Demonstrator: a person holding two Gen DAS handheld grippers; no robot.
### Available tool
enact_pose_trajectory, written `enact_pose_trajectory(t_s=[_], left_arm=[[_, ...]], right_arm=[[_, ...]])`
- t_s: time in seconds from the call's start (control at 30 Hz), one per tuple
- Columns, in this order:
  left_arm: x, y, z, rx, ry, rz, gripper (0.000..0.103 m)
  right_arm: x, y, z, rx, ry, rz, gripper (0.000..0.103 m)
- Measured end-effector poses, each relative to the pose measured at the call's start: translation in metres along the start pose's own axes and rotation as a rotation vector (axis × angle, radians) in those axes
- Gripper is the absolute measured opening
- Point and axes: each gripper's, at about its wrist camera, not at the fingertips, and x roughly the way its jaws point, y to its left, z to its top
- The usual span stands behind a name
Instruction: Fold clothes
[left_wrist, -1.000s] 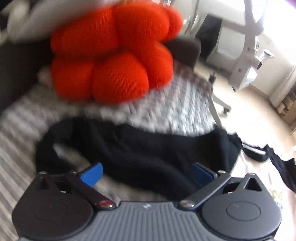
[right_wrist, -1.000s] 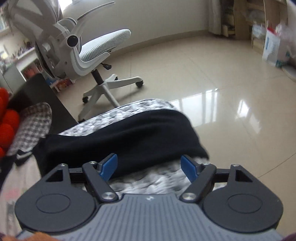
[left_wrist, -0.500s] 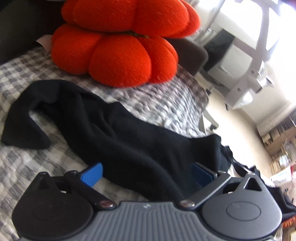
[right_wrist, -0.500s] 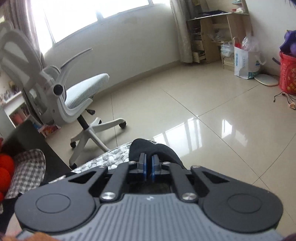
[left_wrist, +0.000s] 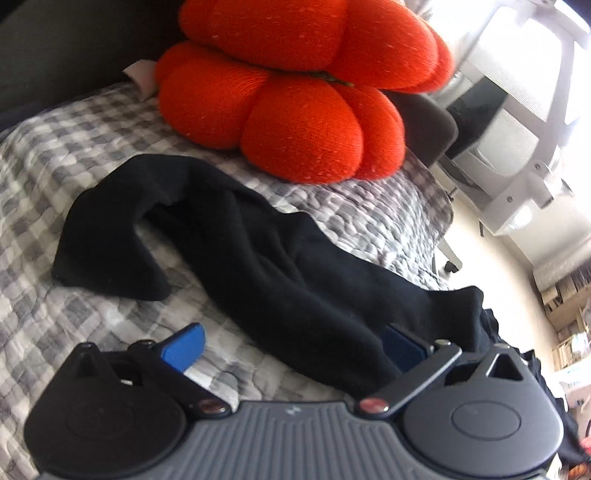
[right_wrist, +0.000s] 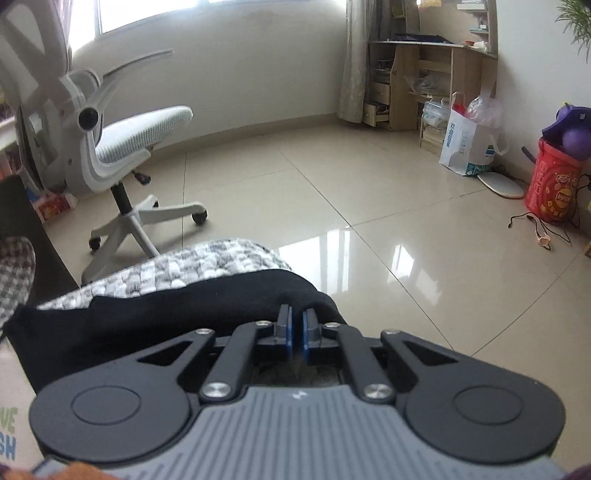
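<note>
A black garment lies crumpled in a long band across a grey checked quilt. My left gripper is open, its blue pads to either side of the garment's near edge. In the right wrist view the same black garment lies over the quilt's edge. My right gripper is shut on a fold of the garment at its right end.
An orange pumpkin-shaped cushion sits on the quilt behind the garment. A white office chair stands on the tiled floor. A wooden desk, a white bag and a red bucket line the far wall.
My right gripper closed on the garment's right end and lifted slightly. My left gripper moved closer over the garment and stayed open.
</note>
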Motion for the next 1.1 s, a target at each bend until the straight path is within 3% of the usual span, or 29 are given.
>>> enact_pose_trajectory(t_s=[0.1, 0.2, 0.33, 0.43, 0.53, 0.67, 0.73, 0.8, 0.93, 0.97, 1.03, 1.1], left_arm=[[-0.006, 0.010, 0.002, -0.043, 0.011, -0.015, 0.103], [-0.027, 0.035, 0.011, -0.090, -0.048, -0.002, 0.103], [-0.059, 0.087, 0.028, -0.185, -0.146, 0.108, 0.103], [-0.071, 0.118, 0.033, -0.220, -0.161, 0.166, 0.103], [-0.072, 0.116, 0.023, -0.121, -0.144, 0.166, 0.103], [-0.065, 0.082, 0.000, 0.121, -0.185, 0.187, 0.103], [-0.052, 0.060, -0.008, 0.275, -0.205, 0.230, 0.103], [-0.033, 0.047, -0.008, 0.362, -0.202, 0.289, 0.103], [-0.014, 0.044, 0.007, 0.436, -0.266, 0.400, 0.101], [-0.017, 0.051, 0.015, 0.414, -0.266, 0.389, 0.096], [-0.024, 0.066, 0.034, 0.356, -0.258, 0.352, 0.051], [-0.041, 0.089, 0.053, 0.276, -0.266, 0.336, 0.033]], right_arm=[[0.004, 0.002, -0.007, -0.020, 0.038, -0.027, 0.009], [-0.010, 0.002, -0.005, -0.027, 0.006, -0.040, 0.016], [-0.032, 0.008, -0.005, -0.059, -0.048, -0.047, 0.016], [-0.041, 0.020, -0.007, -0.082, -0.056, 0.000, 0.017], [-0.049, 0.039, -0.009, -0.120, -0.053, 0.065, 0.017], [-0.064, 0.070, -0.009, -0.180, -0.055, 0.153, 0.017], [-0.076, 0.086, -0.009, -0.198, -0.058, 0.214, 0.017], [-0.089, 0.102, -0.011, -0.227, -0.073, 0.267, 0.017], [-0.107, 0.127, -0.024, -0.303, -0.104, 0.320, 0.023], [-0.108, 0.129, -0.027, -0.307, -0.107, 0.323, 0.025], [-0.107, 0.132, -0.031, -0.311, -0.110, 0.314, 0.025], [-0.105, 0.133, -0.035, -0.320, -0.111, 0.306, 0.025]])
